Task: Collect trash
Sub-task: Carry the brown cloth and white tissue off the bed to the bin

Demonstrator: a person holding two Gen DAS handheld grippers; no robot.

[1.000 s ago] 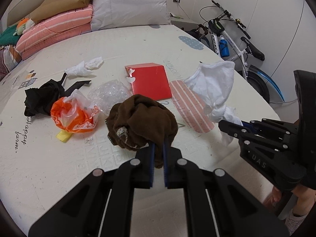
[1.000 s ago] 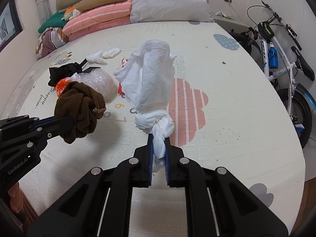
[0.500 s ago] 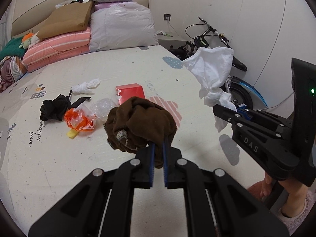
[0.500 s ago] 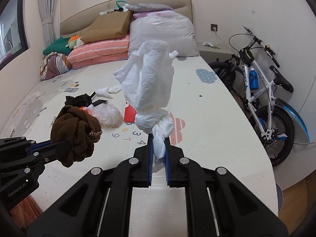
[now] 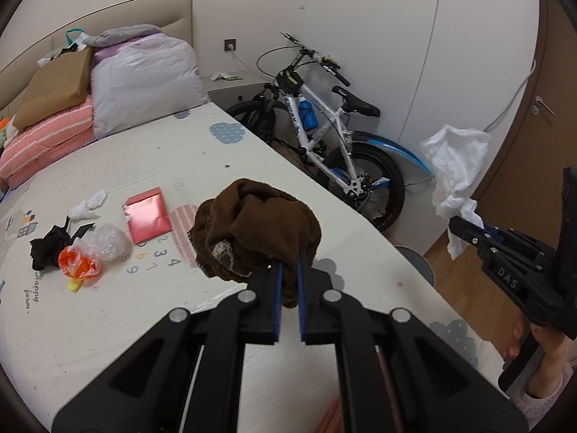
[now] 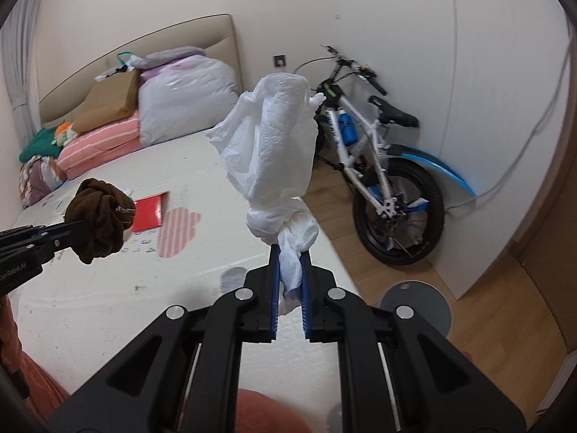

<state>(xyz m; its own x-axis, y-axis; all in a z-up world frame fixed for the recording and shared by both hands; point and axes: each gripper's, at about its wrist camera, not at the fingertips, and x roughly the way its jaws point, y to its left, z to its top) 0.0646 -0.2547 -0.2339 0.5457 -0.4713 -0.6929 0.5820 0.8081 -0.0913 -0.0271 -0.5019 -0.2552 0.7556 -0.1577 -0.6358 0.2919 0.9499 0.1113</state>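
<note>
Brown cloth pinched in left fingers, white bag in right fingers, both angled down.

The brown cloth hides part of the striped cloud print — mat lettering unreadable.

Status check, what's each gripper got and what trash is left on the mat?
Left gripper shut on brown cloth. Right gripper shut on knotted white bag. Orange bag, red packet, black scraps remain on mat. Path clear.
</note>
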